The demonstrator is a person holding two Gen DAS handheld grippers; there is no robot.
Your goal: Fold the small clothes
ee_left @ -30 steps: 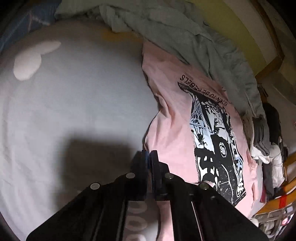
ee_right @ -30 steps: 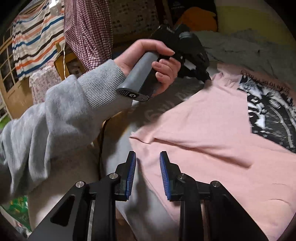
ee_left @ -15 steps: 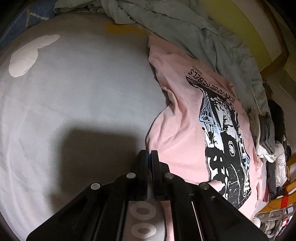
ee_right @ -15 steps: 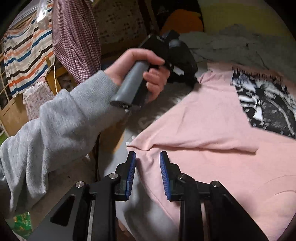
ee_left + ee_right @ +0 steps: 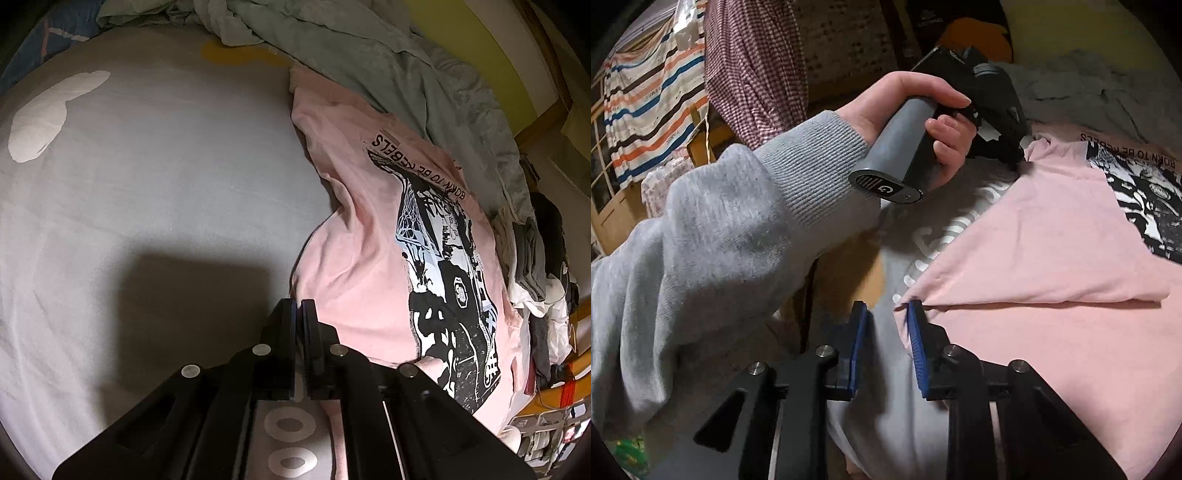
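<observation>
A pink T-shirt (image 5: 351, 277) with a black and white print lies on the grey bed sheet (image 5: 166, 184), its near side folded over (image 5: 1034, 240). My left gripper (image 5: 297, 304) is shut at the shirt's edge. In the right wrist view a hand (image 5: 923, 99) holds the left gripper (image 5: 1021, 157), which pinches a raised corner of the fold. My right gripper (image 5: 886, 306) hangs low over the shirt's near corner. Its blue-padded jaws are closing. The corner tip pokes in beside the right pad, and neither pad presses on it.
A crumpled grey-green blanket (image 5: 406, 74) lies behind the shirt. A pile of dark and white clothes (image 5: 546, 277) sits at the right. The person's grey sleeve (image 5: 720, 240) fills the left. Striped (image 5: 646, 92) and checked (image 5: 753, 62) cloths hang behind.
My right gripper has come down closer to the shirt's near corner, and its jaws have narrowed a little. The left gripper stays shut at the shirt's edge, hardly moved.
</observation>
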